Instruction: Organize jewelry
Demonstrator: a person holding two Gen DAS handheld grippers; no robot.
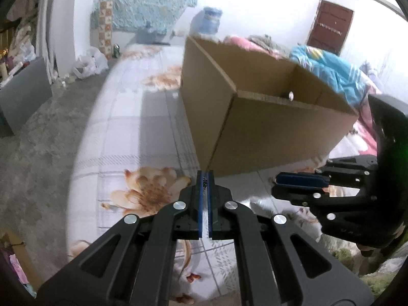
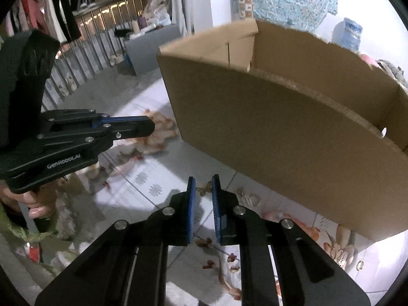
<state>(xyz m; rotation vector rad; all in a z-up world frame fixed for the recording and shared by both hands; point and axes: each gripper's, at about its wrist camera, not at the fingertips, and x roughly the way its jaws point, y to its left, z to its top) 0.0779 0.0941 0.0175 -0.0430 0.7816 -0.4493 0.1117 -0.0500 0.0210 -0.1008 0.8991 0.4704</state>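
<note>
At lower centre of the left wrist view, left gripper (image 1: 204, 178) is clamped on a small dark piece; right gripper (image 2: 203, 187) stands narrowly parted, empty, above butterfly pendant (image 2: 205, 189) beside cardboard box (image 2: 280, 132), evidently the drop point

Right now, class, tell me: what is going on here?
A person holds tongs in each hand over a flowered sheet, in front of an open cardboard box. The left tongs are shut. The right tongs stand narrowly apart with a butterfly charm between their tips; whether it is gripped is unclear. More small jewelry lies on the sheet beside the box.
</note>
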